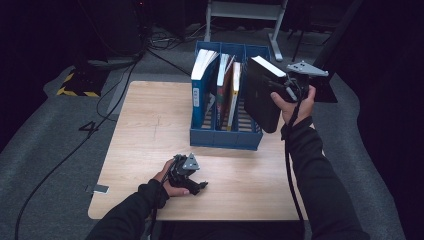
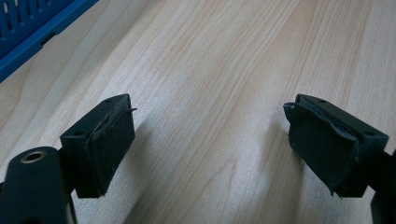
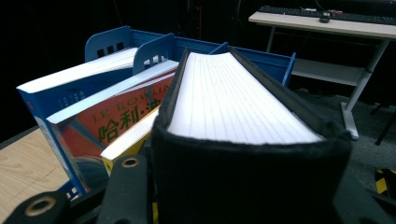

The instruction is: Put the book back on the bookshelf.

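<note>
A blue file rack [image 1: 226,137] stands at the far middle of the wooden table [image 1: 145,130], with dividers between its slots. A thick black book [image 1: 260,95] [image 3: 233,107] is held tilted over the rack's right slot, my right gripper [image 1: 280,87] shut on its spine end. A blue-covered book [image 1: 201,82] [image 3: 70,81] leans in the left slot. An orange book [image 3: 116,116] and a yellow-edged book [image 1: 235,95] [image 3: 128,137] stand in the middle slot. My left gripper [image 1: 197,187] [image 2: 210,149] rests open low over the table's near edge, nothing between its pads.
A corner of the blue rack [image 2: 32,28] lies up and left of the left gripper. Cables [image 1: 100,100] trail on the grey floor left of the table. A desk frame [image 1: 245,15] stands behind the rack. A small tag [image 1: 100,189] sticks out at the table's near left edge.
</note>
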Demonstrator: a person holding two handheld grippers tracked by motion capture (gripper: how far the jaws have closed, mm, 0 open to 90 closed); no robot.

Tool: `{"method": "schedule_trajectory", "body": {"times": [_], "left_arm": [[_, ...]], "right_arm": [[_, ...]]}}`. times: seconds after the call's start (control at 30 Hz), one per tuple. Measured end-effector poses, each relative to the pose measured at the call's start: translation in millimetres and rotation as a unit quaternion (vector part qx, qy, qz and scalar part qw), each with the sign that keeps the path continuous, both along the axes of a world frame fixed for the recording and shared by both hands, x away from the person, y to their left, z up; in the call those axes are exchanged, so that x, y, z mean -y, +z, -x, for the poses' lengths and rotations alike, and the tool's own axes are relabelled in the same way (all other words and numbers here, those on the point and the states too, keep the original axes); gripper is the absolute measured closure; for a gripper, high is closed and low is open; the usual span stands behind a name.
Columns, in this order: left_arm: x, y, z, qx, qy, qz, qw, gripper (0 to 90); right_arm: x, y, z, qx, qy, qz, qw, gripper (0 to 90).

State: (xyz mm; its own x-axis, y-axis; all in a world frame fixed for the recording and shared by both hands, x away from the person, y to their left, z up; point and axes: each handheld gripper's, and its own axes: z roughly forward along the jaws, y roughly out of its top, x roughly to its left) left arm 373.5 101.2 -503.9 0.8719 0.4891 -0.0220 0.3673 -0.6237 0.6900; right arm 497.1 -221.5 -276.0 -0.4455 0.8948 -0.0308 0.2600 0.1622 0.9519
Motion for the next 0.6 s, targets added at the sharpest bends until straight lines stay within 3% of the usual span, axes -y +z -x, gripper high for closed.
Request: {"method": "schedule_trajectory", "body": {"times": [0.2,0.37,0.6], "left_arm": [[0.0,0.0,0.0,0.000,0.000,0.000,1.0000,14.8],[0.2,0.0,-0.1,-0.001,-0.002,0.001,1.0000,14.7],[0.3,0.0,-0.2,-0.001,-0.003,0.000,1.0000,14.7]], "right_arm": [[-2.7,-3.1,-9.7,-0.007,-0.009,-0.010,0.9999,53.4],[-10.9,-4.6,-15.2,-0.008,-0.015,0.003,0.9999,53.4],[-15.1,-7.0,-27.7,-0.016,-0.040,-0.004,0.9991,53.4]]}}
